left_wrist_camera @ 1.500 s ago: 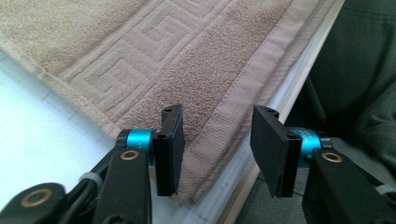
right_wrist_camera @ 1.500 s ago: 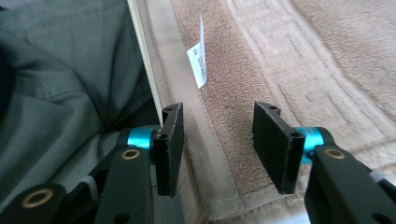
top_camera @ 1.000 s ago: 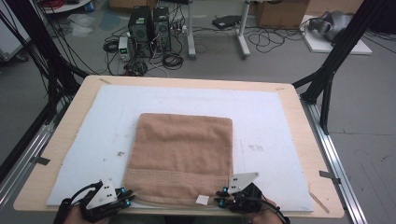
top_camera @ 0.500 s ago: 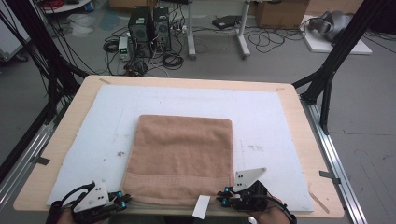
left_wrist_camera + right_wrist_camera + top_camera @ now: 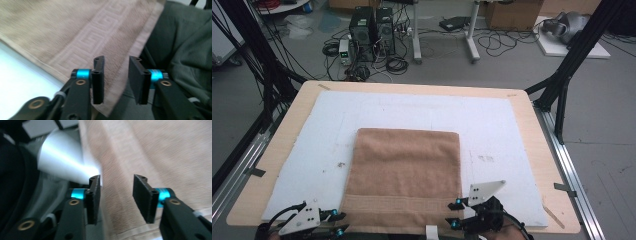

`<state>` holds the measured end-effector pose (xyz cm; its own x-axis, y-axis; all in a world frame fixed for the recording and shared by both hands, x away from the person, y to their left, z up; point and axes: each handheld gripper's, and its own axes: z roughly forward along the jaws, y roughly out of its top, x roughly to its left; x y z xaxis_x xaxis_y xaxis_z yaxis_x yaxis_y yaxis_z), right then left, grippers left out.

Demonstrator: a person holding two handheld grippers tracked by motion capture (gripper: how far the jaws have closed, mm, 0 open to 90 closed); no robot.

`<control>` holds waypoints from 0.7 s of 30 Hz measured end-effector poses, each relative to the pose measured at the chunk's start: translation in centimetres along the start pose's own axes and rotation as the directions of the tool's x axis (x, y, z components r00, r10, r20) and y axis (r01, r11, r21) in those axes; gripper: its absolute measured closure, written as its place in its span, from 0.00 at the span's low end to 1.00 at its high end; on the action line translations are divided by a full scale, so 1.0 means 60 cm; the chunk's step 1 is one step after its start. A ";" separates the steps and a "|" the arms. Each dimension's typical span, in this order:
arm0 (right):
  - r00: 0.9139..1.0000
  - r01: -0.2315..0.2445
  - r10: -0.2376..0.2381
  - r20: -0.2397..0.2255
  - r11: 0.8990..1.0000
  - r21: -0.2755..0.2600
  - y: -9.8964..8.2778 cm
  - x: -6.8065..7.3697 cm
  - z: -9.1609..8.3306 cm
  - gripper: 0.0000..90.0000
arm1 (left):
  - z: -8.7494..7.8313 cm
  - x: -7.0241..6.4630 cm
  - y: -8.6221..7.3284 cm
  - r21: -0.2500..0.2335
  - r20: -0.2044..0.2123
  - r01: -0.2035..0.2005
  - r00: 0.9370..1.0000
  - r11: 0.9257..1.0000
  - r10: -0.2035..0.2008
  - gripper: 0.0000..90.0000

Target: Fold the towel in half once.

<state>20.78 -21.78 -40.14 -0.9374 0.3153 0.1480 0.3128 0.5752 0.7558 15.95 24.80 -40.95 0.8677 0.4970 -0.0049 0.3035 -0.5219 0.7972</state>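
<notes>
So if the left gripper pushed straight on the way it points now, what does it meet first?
Most likely the brown towel: the left gripper has open jaws with nothing between them, aimed over its patterned border. How high it hovers is unclear.

Left gripper [image 5: 116, 80] fingers just opened, apart over brown towel [image 5: 75, 32] edge

towel [image 5: 404, 175]: tan terry cloth, rough, matt
table [image 5: 532, 125]: pale wood, smooth
mat [image 5: 412, 112]: white, matt, scuffed

Tan towel [image 5: 404, 175] with a Greek-key border, on a white mat [image 5: 502, 130].
</notes>
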 end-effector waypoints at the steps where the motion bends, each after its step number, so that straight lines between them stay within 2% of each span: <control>1: 1.000 -0.003 0.003 0.024 1.000 -0.005 0.005 -0.008 -0.003 0.59 | 0.001 0.009 0.006 -0.007 -0.008 0.001 1.000 1.000 -0.001 0.69; 4: 0.994 -0.020 0.022 0.105 1.000 -0.018 0.029 -0.047 -0.008 0.57 | 0.012 0.048 0.025 -0.035 -0.056 0.036 0.998 0.999 -0.038 0.65; 6: 0.989 -0.022 0.025 0.144 1.000 -0.023 0.045 -0.073 -0.010 0.57 | 0.023 0.083 0.043 -0.064 -0.082 0.073 0.994 0.995 -0.079 0.64; 9: 0.981 -0.028 0.034 0.193 0.999 -0.036 0.076 -0.117 -0.014 0.56 | 0.036 0.124 0.073 -0.079 -0.116 0.094 0.988 0.992 -0.103 0.63; 12: 0.970 -0.028 0.041 0.239 0.998 -0.060 0.106 -0.160 -0.018 0.55 | 0.050 0.163 0.109 -0.088 -0.155 0.083 0.983 0.993 -0.096 0.63; 14: 0.961 -0.039 0.058 0.271 0.996 -0.074 0.120 -0.187 -0.021 0.55 | 0.060 0.190 0.127 -0.104 -0.173 0.097 0.978 0.990 -0.114 0.63; 17: 0.949 -0.052 0.074 0.305 0.995 -0.079 0.139 -0.225 -0.018 0.56 | 0.080 0.233 0.144 -0.114 -0.217 0.118 0.966 0.986 -0.141 0.63; 18: 0.948 -0.059 0.078 0.308 0.996 -0.071 0.143 -0.238 -0.014 0.56 | 0.089 0.248 0.148 -0.109 -0.221 0.136 0.962 0.985 -0.157 0.63; 20: 0.943 -0.080 0.091 0.319 0.996 -0.047 0.149 -0.262 -0.001 0.55 | 0.108 0.280 0.151 -0.111 -0.216 0.188 0.954 0.976 -0.209 0.65; 21: 0.941 -0.085 0.094 0.326 0.996 -0.041 0.148 -0.273 0.006 0.55 | 0.118 0.293 0.150 -0.113 -0.233 0.206 0.946 0.972 -0.227 0.65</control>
<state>39.00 -21.57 -36.08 -0.8026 0.5965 0.0021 0.3849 0.5151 0.7658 36.71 23.92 -38.11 0.6599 0.7500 -0.0452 0.4288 -0.3265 0.8423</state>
